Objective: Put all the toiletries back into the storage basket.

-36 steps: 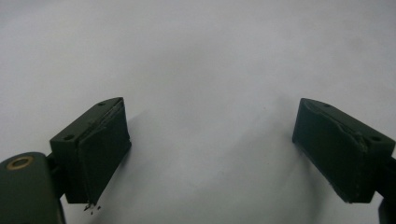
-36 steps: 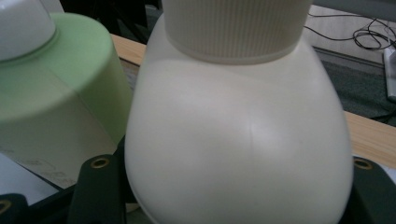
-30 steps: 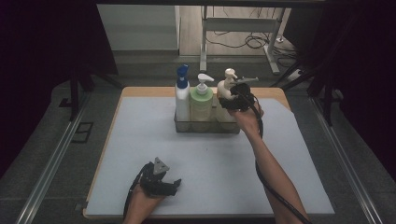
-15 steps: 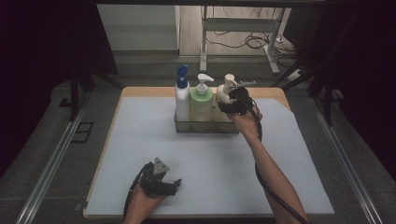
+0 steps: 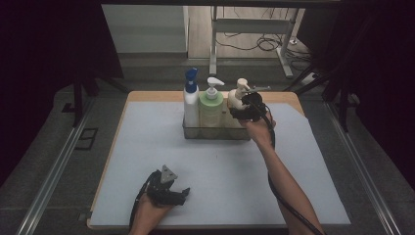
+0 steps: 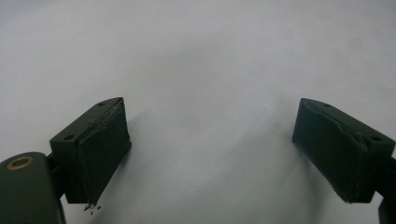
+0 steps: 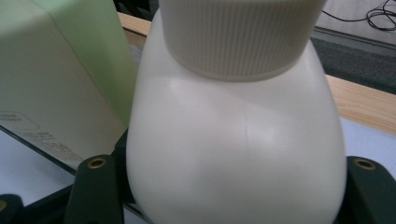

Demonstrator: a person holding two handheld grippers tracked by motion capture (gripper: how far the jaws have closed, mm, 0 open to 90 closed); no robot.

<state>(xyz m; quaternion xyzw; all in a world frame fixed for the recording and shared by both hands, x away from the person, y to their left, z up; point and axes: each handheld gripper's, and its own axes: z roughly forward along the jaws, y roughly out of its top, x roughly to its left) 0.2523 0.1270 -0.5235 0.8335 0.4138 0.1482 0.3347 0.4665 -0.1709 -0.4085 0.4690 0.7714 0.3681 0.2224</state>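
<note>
A cream pump bottle (image 5: 240, 93) stands at the right end of a clear tray (image 5: 215, 133) at the back of the table. My right gripper (image 5: 240, 110) is shut on its round body, one jaw against each side; in the right gripper view the cream pump bottle (image 7: 233, 140) sits between the jaws of my right gripper (image 7: 229, 186). Next to it stand a green pump bottle (image 5: 211, 110) and a white bottle with a blue cap (image 5: 191, 100). My left gripper (image 5: 183, 193) rests near the table's front edge, its jaws (image 6: 212, 144) open over bare mat.
A pale blue mat (image 5: 220, 171) covers the wooden table, whose rim (image 7: 364, 102) shows behind the bottles. The green bottle (image 7: 60, 79) stands close on the cream bottle's left. Metal rails run along both sides of the table, and cables lie on the floor beyond.
My right gripper has sunk slightly with the cream bottle at the tray's right end. The left gripper has stayed still.
</note>
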